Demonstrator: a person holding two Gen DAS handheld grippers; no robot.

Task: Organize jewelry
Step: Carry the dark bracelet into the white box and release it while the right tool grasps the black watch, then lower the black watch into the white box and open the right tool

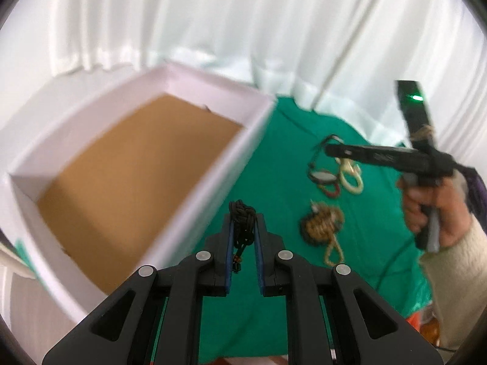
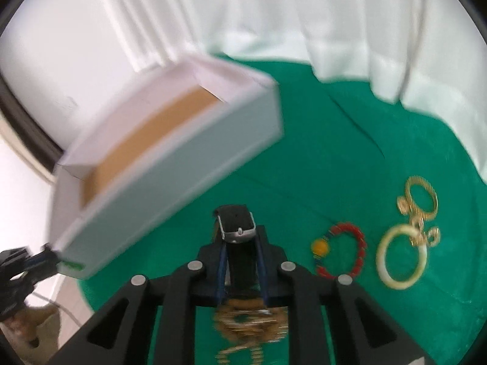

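Braided black cord (image 1: 242,225) and leather strap (image 2: 239,243) sit pinched in jaws.

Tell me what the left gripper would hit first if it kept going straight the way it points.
Probably the near wall of the white cardboard box with the brown floor. The left gripper, shut on a black braided cord bracelet, points at that wall's edge beside the green cloth; depth is unclear, so it could meet the cloth instead.

We note white pleated drapery (image 1: 243,24) filling the whole backdrop, hanging in soft vertical folds and evenly, brightly lit. Below it a green cloth (image 2: 334,158) covers the work surface, creased in places. At the left edge of the right wrist view, a dark curved band (image 2: 27,121) borders a pale floor area.
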